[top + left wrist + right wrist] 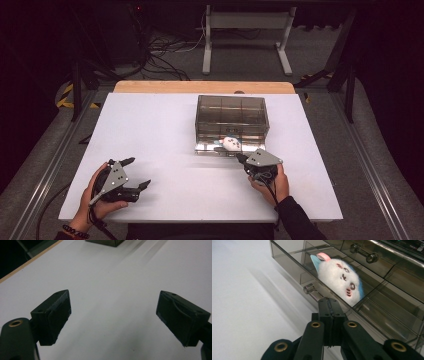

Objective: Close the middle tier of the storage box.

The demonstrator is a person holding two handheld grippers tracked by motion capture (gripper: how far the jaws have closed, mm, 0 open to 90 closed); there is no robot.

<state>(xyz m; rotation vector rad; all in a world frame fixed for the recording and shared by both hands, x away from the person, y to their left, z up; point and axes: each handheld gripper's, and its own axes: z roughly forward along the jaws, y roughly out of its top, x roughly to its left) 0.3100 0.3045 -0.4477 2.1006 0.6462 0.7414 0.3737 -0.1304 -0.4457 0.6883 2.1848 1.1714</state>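
The right gripper (329, 301) has its fingers clenched together, tips against the front of the open drawer (294, 265) just beside its metal handle (312, 291). Whether they pinch any part of the handle cannot be told; nothing shows between them. The left gripper (113, 315) rests over bare desk (120, 277) with its fingers released and wide apart, well clear of the work.

Risks, as judged from this position:
- A push from closed tips set off-centre could skew the drawer in its runners and jam it.
- The tips could slip off the smooth plastic front and glance off the handle.
- The plush toy (342, 277) lies with an ear (323, 256) up near the drawer's edge; it could catch on the cabinet (231, 116) frame as the drawer goes in.
- The cabinet is light-looking and unbraced; a firm push could slide it across the desk, as the left gripper is not steadying it.

Condition of the toy: white and fluffy, blue at the back, pink-lined ear, stitched face. It lies on its side inside the drawer of the smoky clear cabinet, at the desk's far centre.
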